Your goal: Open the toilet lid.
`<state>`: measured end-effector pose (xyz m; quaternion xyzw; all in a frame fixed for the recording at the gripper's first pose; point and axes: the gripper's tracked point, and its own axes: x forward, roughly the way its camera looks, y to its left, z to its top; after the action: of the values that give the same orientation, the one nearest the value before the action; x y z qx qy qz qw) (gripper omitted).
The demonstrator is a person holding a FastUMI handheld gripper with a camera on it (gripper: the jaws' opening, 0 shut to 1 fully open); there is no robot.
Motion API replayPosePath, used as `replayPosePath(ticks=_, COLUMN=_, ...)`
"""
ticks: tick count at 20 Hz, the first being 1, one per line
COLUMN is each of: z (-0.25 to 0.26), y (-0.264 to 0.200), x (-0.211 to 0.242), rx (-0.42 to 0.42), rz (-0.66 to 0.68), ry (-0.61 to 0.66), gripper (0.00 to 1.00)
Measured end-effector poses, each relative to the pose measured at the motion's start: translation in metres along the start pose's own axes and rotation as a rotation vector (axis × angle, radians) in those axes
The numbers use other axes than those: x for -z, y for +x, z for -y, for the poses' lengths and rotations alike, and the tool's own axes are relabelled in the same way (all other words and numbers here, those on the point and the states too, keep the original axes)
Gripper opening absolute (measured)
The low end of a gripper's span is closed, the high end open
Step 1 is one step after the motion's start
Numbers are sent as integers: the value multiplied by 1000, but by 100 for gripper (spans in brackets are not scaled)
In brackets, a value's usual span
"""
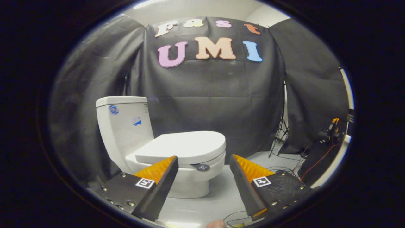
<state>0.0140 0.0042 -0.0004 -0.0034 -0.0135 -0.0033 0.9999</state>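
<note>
A white toilet [126,126] stands on the pale floor ahead of me, its tank at the left against the black cloth wall. Its lid [186,146] lies flat and closed on the seat, the rounded front end pointing right. A small dark round tag [200,167] sticks out under the front rim of the seat. My gripper [204,158] is open, fingers spread wide, with nothing between them. The left fingertip [172,160] overlaps the near edge of the lid in the picture; whether it touches I cannot tell. The right fingertip [235,160] stands off to the right of the bowl.
Black cloth walls close in the back and both sides. A light stand's legs [280,139] and loose cables [284,167] lie on the floor at the right, near a dark box with a yellow-topped device [332,126]. Pale floor [218,193] stretches right of the bowl.
</note>
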Motion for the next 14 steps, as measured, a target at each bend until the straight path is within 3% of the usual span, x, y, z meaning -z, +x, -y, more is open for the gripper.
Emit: replayPosePath(ticks=14, z=27, y=7, x=-8, rx=63, rz=5, ry=-2, gripper=97)
